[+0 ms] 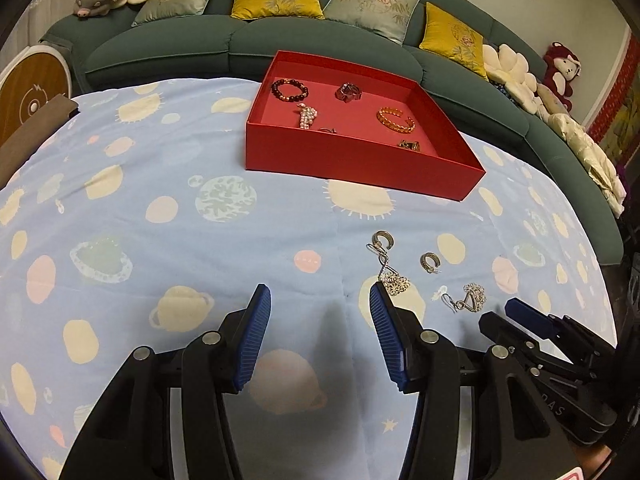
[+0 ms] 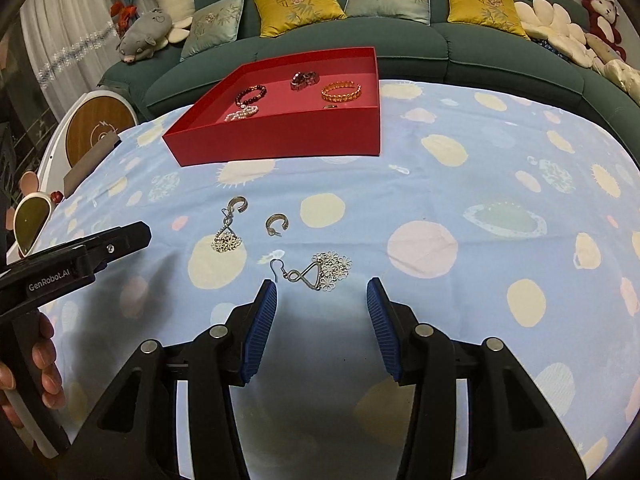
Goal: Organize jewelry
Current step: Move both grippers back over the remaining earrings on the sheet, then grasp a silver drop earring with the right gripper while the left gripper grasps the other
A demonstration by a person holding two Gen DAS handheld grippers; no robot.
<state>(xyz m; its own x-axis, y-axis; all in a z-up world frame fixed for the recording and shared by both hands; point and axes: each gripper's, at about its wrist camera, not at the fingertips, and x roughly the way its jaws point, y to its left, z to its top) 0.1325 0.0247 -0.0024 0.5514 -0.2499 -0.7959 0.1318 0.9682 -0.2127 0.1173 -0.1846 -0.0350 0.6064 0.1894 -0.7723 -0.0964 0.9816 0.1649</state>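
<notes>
A red box [image 1: 360, 168] stands at the far side of the table. It holds a dark bead bracelet [image 1: 290, 90], an orange bangle [image 1: 395, 120] and other small pieces. On the cloth nearer me lie two silver hoop earrings [image 2: 238, 204] [image 2: 277, 224] and two flower drop earrings. One drop earring [image 2: 320, 270] lies just ahead of my right gripper [image 2: 322, 286], which is open and empty. The other drop earring [image 1: 394, 280] lies beside the right fingertip of my left gripper [image 1: 320, 292], also open and empty. The right gripper [image 1: 504, 314] shows low at the right in the left wrist view.
A blue planet-print cloth [image 2: 480, 184] covers the table. A green sofa [image 2: 500, 44] with cushions and plush toys runs behind it. A round white and wood device [image 2: 96, 128] and a brown block [image 2: 92, 156] sit at the left edge. A hand [image 2: 36, 380] holds the left gripper [image 2: 136, 234].
</notes>
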